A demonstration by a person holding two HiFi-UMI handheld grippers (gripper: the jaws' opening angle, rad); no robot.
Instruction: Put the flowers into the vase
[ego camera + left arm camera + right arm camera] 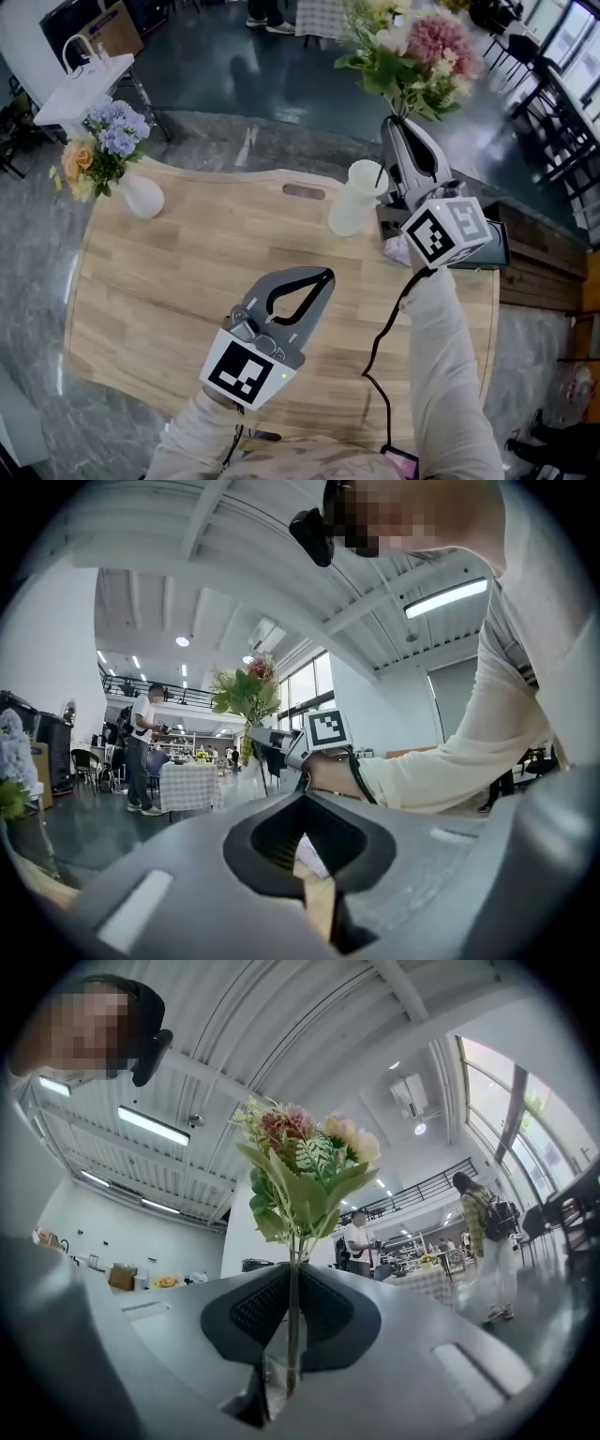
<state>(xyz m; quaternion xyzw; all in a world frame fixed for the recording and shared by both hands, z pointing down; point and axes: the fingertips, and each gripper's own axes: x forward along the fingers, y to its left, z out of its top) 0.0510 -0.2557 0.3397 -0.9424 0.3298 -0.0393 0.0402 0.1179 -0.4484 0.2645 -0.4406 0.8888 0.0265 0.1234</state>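
My right gripper (401,122) is shut on the thin stems of a bunch of pink and cream flowers (412,47) with green leaves, held upright above the table's far right. In the right gripper view the stem (292,1269) runs straight up between the closed jaws to the blooms (300,1162). A white vase (359,202) stands on the wooden table (169,281) just left of and below that gripper, with nothing in it. My left gripper (322,278) hovers over the table's near middle, jaws together and holding nothing. It points at the right gripper (328,731).
A second white vase (142,197) with blue and orange flowers (103,141) stands at the table's far left corner. A dark flat object (492,251) lies at the right edge. A black cable (380,347) hangs from my right arm. People stand further off in the hall.
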